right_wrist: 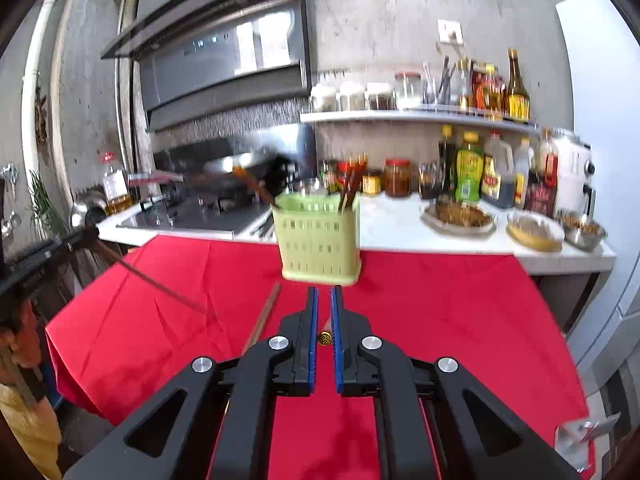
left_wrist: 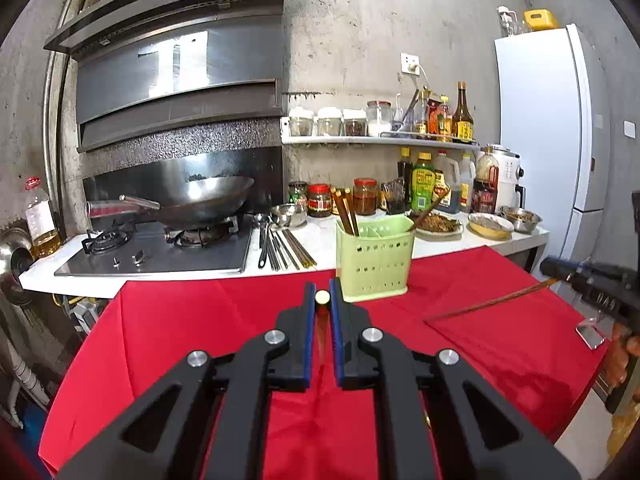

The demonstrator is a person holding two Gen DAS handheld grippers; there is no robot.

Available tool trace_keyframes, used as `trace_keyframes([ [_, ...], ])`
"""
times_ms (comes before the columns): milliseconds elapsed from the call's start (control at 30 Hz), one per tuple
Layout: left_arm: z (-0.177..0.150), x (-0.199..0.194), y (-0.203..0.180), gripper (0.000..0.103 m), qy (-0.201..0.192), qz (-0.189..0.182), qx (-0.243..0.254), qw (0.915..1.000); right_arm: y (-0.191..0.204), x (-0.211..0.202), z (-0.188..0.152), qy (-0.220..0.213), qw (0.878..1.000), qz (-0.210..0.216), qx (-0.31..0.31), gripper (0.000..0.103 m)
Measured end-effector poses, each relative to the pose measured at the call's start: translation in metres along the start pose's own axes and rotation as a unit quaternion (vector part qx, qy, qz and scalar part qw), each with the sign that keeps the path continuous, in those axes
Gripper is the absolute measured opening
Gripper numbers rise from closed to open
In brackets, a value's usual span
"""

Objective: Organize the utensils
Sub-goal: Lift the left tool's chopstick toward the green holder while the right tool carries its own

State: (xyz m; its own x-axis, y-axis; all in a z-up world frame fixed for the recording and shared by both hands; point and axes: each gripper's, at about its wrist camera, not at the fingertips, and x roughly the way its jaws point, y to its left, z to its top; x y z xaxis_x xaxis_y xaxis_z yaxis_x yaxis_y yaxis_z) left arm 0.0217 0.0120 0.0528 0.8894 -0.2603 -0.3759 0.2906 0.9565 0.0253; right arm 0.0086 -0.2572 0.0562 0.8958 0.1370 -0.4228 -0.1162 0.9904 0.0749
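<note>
Green holder [left_wrist: 374,258] stands ahead on open red cloth [left_wrist: 200,320].

A wok [left_wrist: 208,196] sits on the gas stove [left_wrist: 160,252] at nine o'clock. Sauce bottles [left_wrist: 424,184] crowd the counter at one o'clock, beside a white fridge [left_wrist: 540,120] at three.

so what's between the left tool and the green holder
Only bare red cloth. In the left wrist view the left tool, shut on a chopstick, points at the holder with nothing lying in between.

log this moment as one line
left gripper: shut on chopstick | right gripper: shut on chopstick | green holder: upright on red cloth
</note>
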Motion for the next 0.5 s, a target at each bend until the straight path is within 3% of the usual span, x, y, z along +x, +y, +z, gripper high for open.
trace_keyframes([
  [233, 0.005, 0.002, -0.002, 0.007, -0.004, -0.007, 0.006, 0.9999, 0.002, -0.001, 0.039, -0.025, 1.000, -0.006, -0.017, 0.002],
  [500, 0.004, 0.005, 0.000, 0.007, -0.005, -0.008, 0.002, 1.0000, 0.000, 0.028, 0.022, 0.018, 0.999, -0.015, -0.024, 0.002],
])
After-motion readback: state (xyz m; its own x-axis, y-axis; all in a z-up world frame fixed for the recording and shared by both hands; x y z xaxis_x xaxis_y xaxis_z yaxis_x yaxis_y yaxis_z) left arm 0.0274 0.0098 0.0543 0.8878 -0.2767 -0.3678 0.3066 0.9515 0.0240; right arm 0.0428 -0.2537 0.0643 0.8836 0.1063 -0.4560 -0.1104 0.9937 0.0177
